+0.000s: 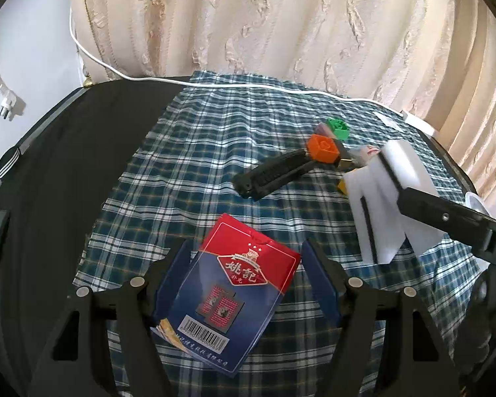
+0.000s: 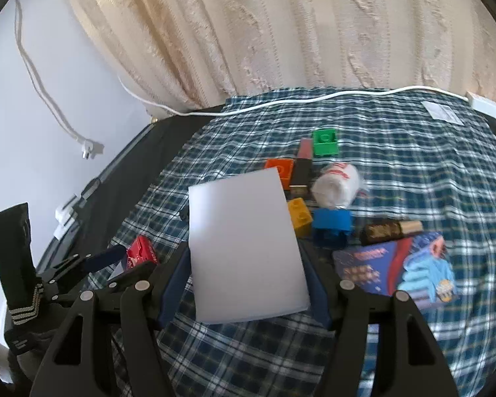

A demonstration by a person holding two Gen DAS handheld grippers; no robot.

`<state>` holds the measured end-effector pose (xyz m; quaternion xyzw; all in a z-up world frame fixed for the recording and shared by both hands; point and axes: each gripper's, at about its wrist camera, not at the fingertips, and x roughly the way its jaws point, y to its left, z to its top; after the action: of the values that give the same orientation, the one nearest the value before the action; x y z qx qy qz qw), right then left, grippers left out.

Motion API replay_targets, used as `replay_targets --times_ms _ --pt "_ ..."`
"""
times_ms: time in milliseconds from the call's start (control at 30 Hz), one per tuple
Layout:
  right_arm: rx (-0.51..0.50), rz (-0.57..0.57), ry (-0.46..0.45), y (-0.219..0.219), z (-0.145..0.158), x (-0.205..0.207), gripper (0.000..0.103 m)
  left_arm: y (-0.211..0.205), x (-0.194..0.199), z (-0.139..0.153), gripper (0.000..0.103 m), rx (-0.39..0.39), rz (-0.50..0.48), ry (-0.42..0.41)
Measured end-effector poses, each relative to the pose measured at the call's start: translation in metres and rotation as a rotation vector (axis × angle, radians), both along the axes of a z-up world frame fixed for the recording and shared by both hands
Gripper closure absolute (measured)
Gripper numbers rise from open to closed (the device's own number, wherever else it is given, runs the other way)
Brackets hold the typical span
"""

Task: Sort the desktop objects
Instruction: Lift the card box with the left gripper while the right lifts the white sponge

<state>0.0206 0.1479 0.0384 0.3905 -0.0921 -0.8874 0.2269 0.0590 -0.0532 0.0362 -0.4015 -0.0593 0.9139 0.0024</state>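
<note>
My left gripper (image 1: 244,274) stands open around a red and blue playing-card box (image 1: 228,291) lying on the plaid cloth (image 1: 215,152); its right finger stands clear of the box. My right gripper (image 2: 244,264) is shut on a white foam block (image 2: 244,248), held above the cloth. That block also shows at the right of the left wrist view (image 1: 390,198). The card box and left gripper show at the left of the right wrist view (image 2: 142,253).
A black folding knife (image 1: 271,173), orange brick (image 1: 322,147) and green brick (image 1: 337,127) lie ahead. In the right wrist view are yellow (image 2: 299,215) and blue (image 2: 332,223) bricks, a white roll (image 2: 335,183), a dark tube (image 2: 390,230), a blue box (image 2: 400,268) and a white cable (image 2: 314,99).
</note>
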Motion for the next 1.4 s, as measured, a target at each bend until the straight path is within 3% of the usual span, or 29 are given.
replay_targets --times_ms 367,633,1000,1400 --pt "-0.102 -0.014 -0.061 0.030 -0.006 0.007 0.035 0.018 0.000 0.002 0.030 -0.005 -0.036 -0.003" --pt "-0.066 -0.009 -0.073 0.044 -0.010 0.025 0.035 0.031 0.000 0.005 0.030 -0.011 -0.058 -0.003" --pt "-0.107 -0.087 -0.010 0.085 0.009 0.055 0.035 0.054 0.001 0.010 0.030 -0.024 -0.100 0.001" --pt "-0.149 -0.164 -0.017 0.127 0.005 0.063 0.035 0.080 0.008 0.022 0.030 -0.042 -0.142 0.021"
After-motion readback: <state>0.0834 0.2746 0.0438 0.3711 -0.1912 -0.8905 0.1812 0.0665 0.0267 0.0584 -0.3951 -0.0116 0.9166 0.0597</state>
